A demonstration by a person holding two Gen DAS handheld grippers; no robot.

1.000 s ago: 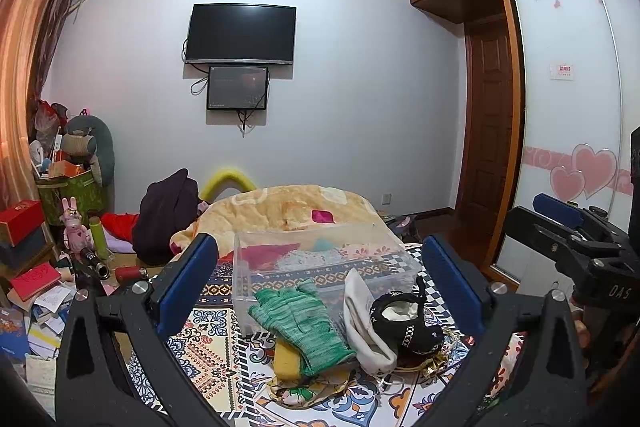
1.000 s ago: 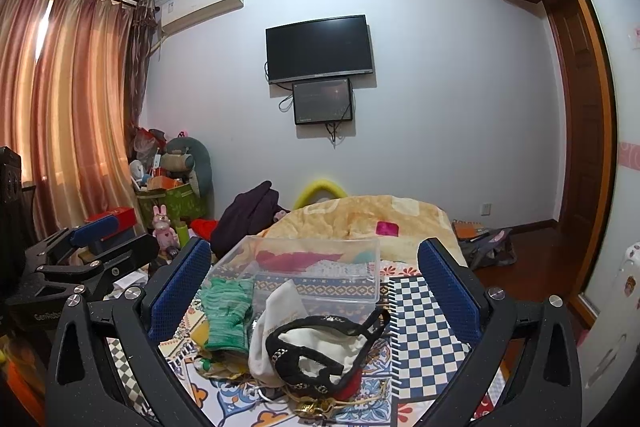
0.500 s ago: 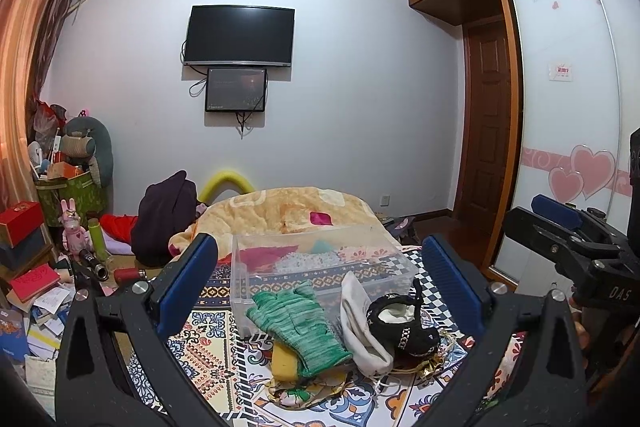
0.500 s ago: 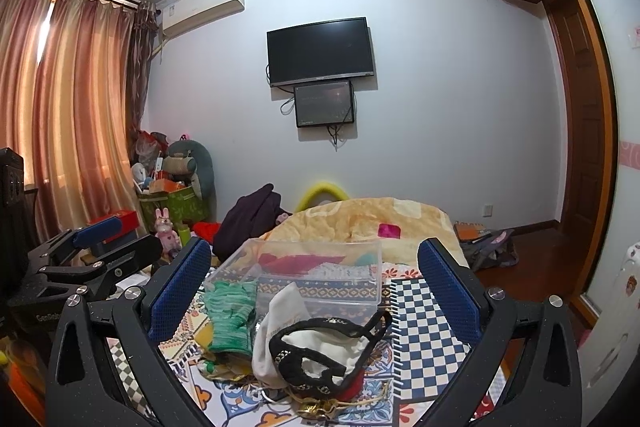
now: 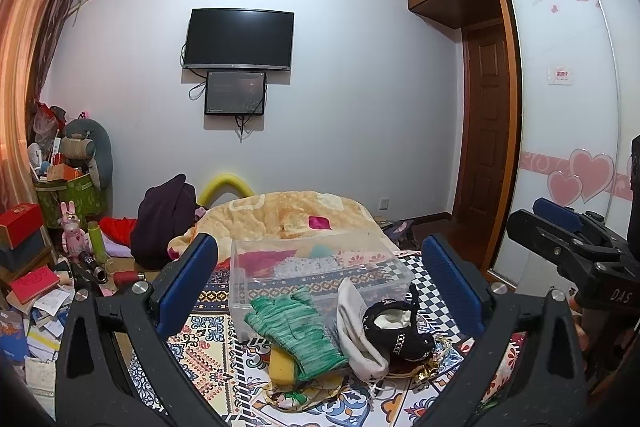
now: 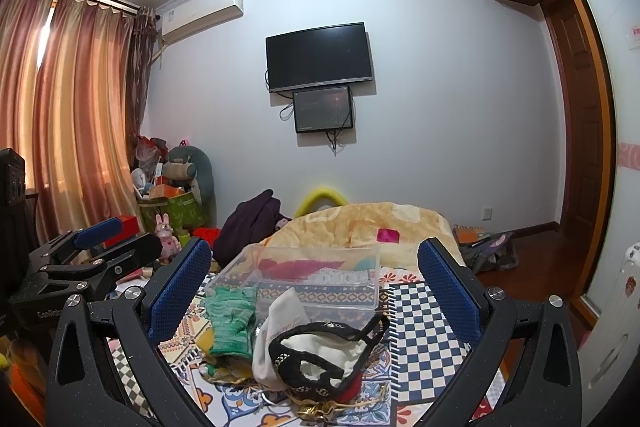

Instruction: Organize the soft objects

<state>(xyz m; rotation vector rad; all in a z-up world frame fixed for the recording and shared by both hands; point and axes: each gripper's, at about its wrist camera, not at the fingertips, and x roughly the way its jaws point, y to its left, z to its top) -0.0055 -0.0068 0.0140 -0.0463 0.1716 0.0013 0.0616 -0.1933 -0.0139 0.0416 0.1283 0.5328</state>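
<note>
A pile of soft things lies on the patterned cloth: a green knitted glove (image 5: 294, 329) over a yellow sponge (image 5: 282, 367), a white cloth (image 5: 358, 331) and a black-trimmed pouch (image 5: 398, 325). Behind the pile stands a clear plastic box (image 5: 316, 267) with some fabric in it. My left gripper (image 5: 318, 287) is open and empty, raised short of the pile. My right gripper (image 6: 314, 291) is open and empty too, above the glove (image 6: 232, 319), white cloth (image 6: 280, 323) and pouch (image 6: 320, 351), with the box (image 6: 312, 275) behind.
A yellow quilt (image 5: 288, 215) lies behind the box. Boxes, books and toys crowd the left floor (image 5: 36, 267). A dark garment (image 5: 164, 219) sits by the wall. A wardrobe with sliding doors (image 5: 568, 107) is on the right.
Both grippers have drifted slightly, so the pile sits a little lower in view. Nothing was taken hold of or let go.
</note>
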